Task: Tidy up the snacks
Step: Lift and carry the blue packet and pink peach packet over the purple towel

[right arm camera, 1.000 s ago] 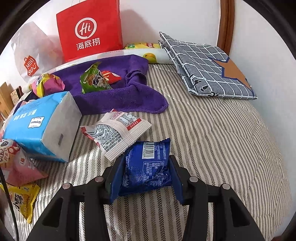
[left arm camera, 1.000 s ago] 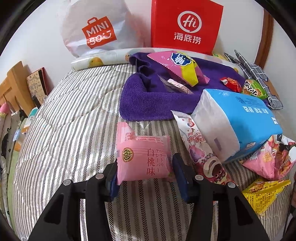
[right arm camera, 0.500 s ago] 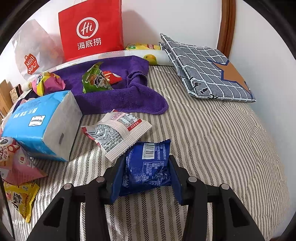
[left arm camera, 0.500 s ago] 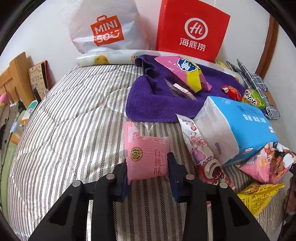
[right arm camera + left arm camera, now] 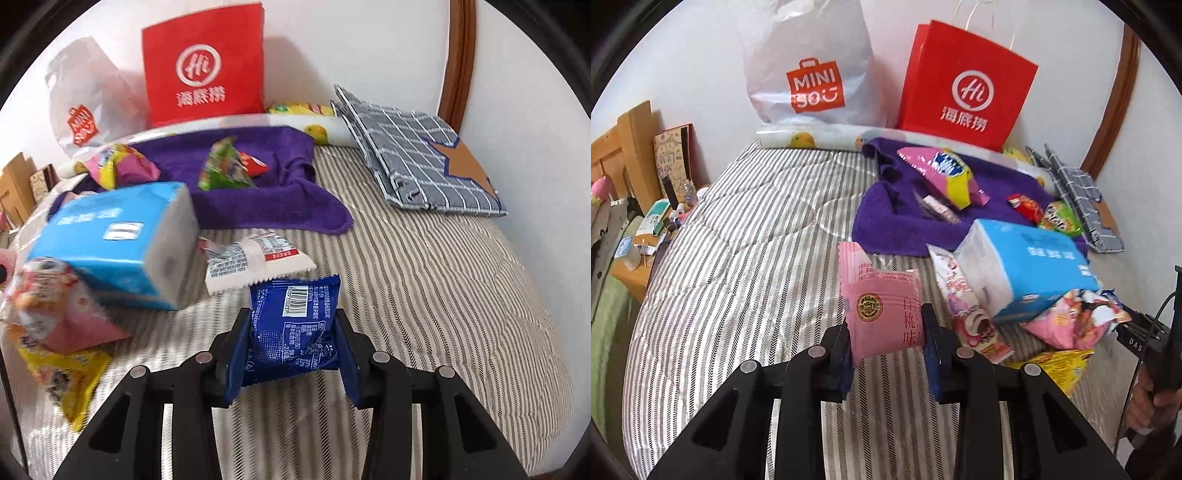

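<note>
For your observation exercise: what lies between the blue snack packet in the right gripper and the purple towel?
In the right wrist view, a white snack packet lies on the striped bedcover between them.

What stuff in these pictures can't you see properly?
- Left wrist view: the yellow snack bag lies partly under the pink cartoon bag, so its label is hidden.
- Right wrist view: the blue tissue pack is motion-blurred; its writing is unreadable.
- Right wrist view: the small print on the blue packet is too tiny.
- Both views: what is inside the red bag is hidden by its walls.
</note>
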`<state>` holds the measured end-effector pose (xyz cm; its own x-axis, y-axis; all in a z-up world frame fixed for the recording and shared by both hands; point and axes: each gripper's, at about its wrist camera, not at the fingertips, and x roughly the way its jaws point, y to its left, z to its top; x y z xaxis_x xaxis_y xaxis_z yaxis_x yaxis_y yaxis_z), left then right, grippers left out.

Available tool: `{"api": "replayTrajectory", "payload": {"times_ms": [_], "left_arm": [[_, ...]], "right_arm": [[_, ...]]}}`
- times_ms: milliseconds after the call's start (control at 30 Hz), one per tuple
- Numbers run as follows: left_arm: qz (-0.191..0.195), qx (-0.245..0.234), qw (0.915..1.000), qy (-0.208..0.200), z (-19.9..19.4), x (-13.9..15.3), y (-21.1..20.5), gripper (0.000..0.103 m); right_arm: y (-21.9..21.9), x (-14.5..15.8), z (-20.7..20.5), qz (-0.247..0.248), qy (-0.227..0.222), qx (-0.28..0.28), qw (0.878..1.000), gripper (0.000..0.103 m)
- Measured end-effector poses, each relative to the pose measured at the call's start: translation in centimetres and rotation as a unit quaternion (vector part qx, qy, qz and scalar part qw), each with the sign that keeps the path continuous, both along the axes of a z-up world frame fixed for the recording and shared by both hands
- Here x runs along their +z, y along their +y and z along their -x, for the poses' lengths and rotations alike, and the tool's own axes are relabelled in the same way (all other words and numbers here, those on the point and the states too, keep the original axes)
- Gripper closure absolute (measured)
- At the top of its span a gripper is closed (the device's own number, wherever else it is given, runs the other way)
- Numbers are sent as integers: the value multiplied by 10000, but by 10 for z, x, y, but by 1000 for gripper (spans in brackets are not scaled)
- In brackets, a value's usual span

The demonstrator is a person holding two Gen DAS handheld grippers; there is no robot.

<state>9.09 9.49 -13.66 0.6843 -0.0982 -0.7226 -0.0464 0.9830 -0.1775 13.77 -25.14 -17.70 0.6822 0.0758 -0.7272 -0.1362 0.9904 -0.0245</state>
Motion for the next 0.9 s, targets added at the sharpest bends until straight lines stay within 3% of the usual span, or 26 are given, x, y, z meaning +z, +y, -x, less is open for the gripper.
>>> {"api": "replayTrajectory", "payload": {"times_ms": [333,900], "left_arm": [[279,-276,9991,-172,1,19,-17,72],[48,-505,9977,-455,-24,43,-40,72]], "right_arm": [[6,50,18,-173,-560,152,9982,63],[38,83,-6,-19,-1037,405,9938,63]]}}
